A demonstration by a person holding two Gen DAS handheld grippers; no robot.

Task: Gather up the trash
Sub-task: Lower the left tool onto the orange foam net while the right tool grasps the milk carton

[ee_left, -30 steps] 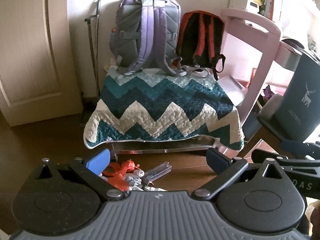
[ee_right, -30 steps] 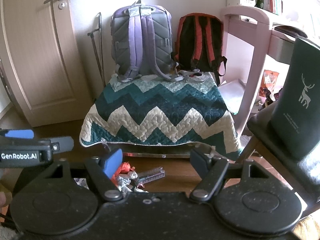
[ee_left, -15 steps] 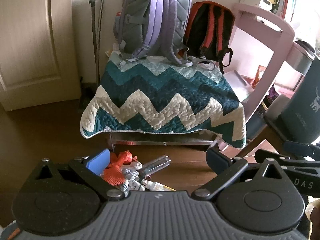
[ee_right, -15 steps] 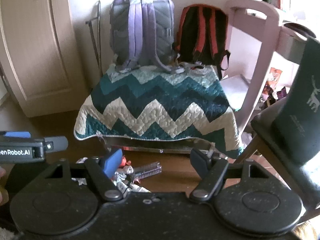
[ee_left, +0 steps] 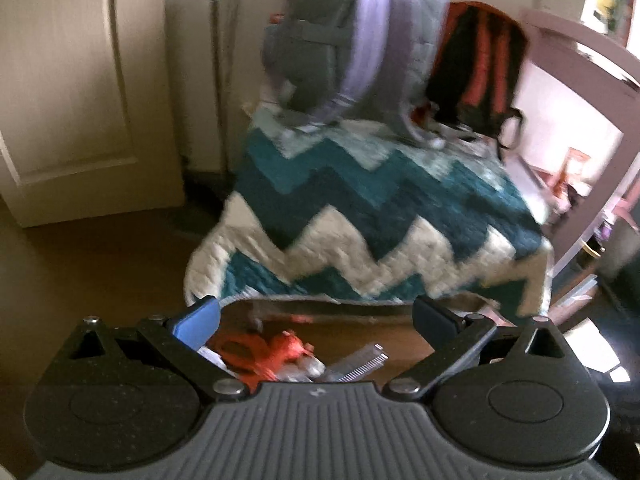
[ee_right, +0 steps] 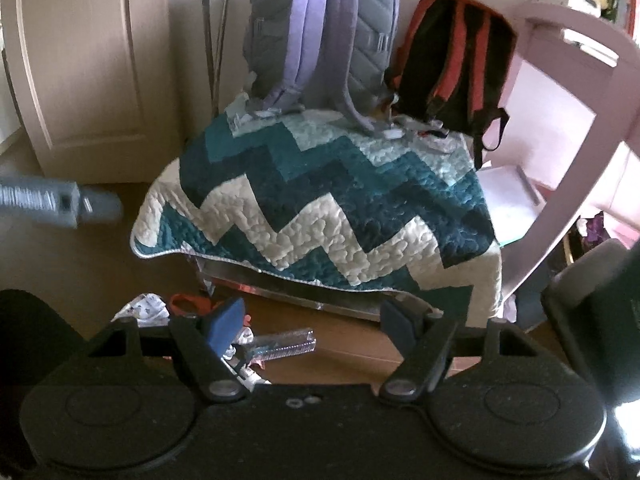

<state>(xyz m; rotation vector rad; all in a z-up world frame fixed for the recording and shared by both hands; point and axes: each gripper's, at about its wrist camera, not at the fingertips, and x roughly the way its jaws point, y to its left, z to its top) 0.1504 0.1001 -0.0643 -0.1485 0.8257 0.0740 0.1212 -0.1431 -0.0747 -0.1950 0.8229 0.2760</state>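
Both grippers spread wide, nothing pinched: left gripper point(ee_left: 316, 320), right gripper point(ee_right: 316, 314). Trash pile sits on the brown floor point(ee_right: 344, 360) just ahead, near each gripper's blue-padded finger: orange wrapper point(ee_left: 276, 350), clear ridged plastic strip point(ee_right: 286, 344), crumpled white paper point(ee_right: 146, 306). Beyond it, zigzag teal-and-white quilt point(ee_right: 320, 216) draped over a low stand. Farther back, grey-purple backpack point(ee_right: 324, 36) and black-red backpack point(ee_right: 456, 56) against the wall. Left view is motion-blurred.

The right claw point(ee_right: 314, 316), fingers spread wide, hangs above the trash pile point(ee_right: 256, 344) on the wooden floor point(ee_right: 80, 272).
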